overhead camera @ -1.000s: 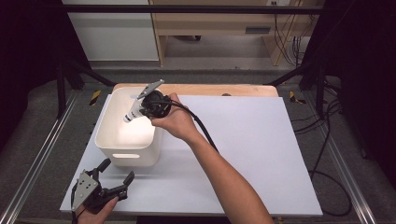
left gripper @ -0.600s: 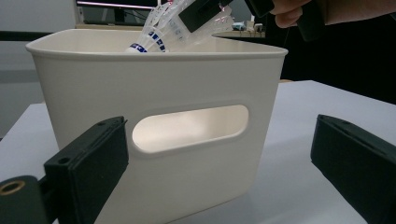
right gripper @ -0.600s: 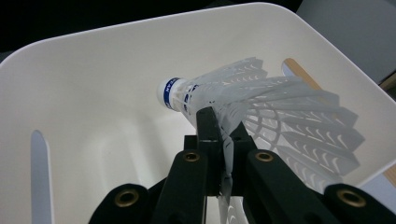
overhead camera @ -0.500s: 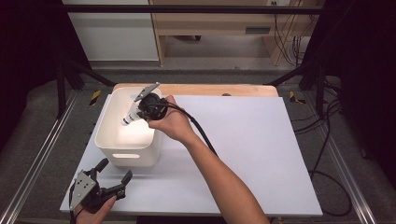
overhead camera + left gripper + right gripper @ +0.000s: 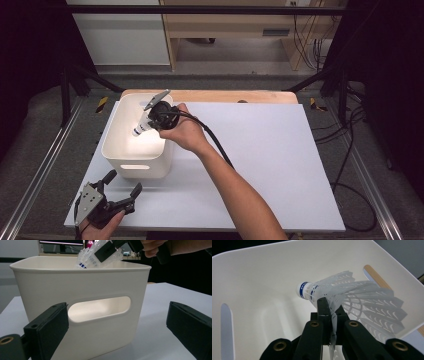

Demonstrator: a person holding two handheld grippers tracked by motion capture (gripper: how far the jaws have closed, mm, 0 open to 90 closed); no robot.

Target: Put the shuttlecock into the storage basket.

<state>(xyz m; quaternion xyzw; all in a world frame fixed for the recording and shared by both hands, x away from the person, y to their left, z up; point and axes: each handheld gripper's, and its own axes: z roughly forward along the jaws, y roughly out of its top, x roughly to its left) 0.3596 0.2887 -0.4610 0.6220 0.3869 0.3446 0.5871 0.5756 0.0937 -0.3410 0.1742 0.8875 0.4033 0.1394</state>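
— Two things matter here, biggest first: where's the bin?

— My white bin [image 5: 136, 162] sits on the table [image 5: 280, 165], near its left end, its handle slot facing my left gripper [image 5: 121, 192].

— And that gripper?

— Its jaws stand wide apart with nothing between them, low at the table's near corner, well short of the bin.

— The right one?

— My right gripper [image 5: 329, 305] is pinched tight on the feather skirt of a shuttlecock [image 5: 352, 305], which hangs over the bin's open top, cork end tilted down toward the inside.

— What could go wrong?

— I'd guess the skirt. The jaws squeeze thin plastic (it already looks creased), so a harder pinch could bend it. Let go too near the rim and it may bounce out.

— Any writing?

— A blue band circles the cork, with small print on it too blurred to read.
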